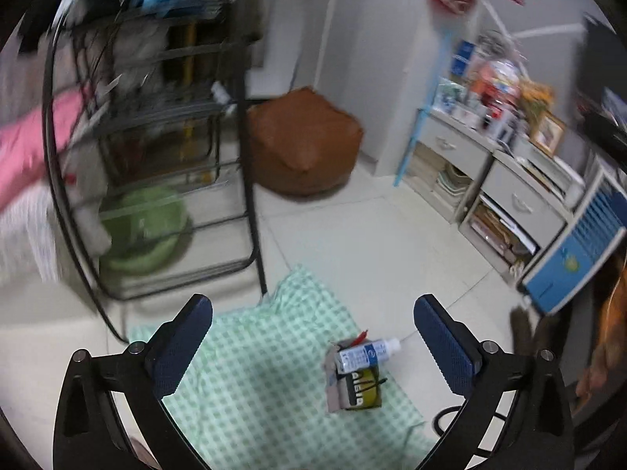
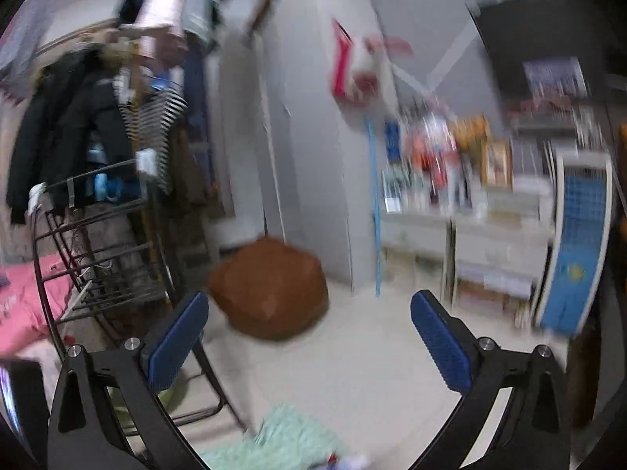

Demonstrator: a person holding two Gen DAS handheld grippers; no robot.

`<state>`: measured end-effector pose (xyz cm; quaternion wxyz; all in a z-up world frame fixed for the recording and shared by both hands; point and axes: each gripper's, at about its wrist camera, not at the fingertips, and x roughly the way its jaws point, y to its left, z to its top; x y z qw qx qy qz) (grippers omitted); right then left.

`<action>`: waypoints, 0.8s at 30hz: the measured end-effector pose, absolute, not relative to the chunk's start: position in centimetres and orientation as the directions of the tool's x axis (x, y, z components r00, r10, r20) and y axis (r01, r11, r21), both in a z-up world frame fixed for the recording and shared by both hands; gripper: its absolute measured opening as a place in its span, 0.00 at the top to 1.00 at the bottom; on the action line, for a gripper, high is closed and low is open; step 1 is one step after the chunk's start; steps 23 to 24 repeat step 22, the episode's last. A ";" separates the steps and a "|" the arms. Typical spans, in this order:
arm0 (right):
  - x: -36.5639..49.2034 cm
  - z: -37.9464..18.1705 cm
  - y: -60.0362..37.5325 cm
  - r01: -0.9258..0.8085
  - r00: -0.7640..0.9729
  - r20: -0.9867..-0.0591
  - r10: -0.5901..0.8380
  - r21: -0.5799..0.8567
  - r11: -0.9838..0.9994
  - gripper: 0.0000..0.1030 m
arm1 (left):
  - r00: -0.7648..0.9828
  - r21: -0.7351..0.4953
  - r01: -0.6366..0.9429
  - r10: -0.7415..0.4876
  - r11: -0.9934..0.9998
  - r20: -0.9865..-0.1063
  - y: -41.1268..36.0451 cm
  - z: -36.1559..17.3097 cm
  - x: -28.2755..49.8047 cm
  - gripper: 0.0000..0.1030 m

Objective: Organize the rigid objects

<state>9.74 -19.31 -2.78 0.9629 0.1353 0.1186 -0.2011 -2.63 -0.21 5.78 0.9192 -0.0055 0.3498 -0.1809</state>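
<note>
Grippers, left point(image 1: 313, 337) and right point(image 2: 309, 333), gape empty; light, stiff tube point(image 1: 368, 353) near the checked cloth's point(image 1: 254, 372) right edge looks best pinched across its middle.

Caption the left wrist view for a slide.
Open left gripper above a green checked cloth where a white tube lies on a small box.

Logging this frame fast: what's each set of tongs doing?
Left tongs: open, holding nothing.
Right tongs: open, holding nothing.
</note>
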 end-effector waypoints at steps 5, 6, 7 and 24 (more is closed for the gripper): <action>10.1 -5.0 -24.3 0.508 0.829 -0.472 -0.299 0.415 0.755 0.00 | 0.796 0.046 0.339 -0.261 0.940 -0.547 -3.3 6.3 -7.6 0.00; 10.3 -5.4 -24.8 0.532 0.805 -0.510 -0.303 0.393 0.750 0.00 | 0.804 0.061 0.337 -0.253 0.939 -0.538 -3.6 6.1 -8.3 0.00; 11.3 -6.0 -24.7 0.566 0.757 -0.567 -0.325 0.321 0.759 0.00 | 0.811 0.067 0.339 -0.255 0.938 -0.527 -3.8 6.1 -9.1 0.00; 13.6 -8.4 -23.4 0.501 0.720 -0.648 -0.248 0.238 0.832 0.00 | 0.727 0.055 0.316 -0.204 0.947 -0.656 -4.9 3.5 -9.6 0.00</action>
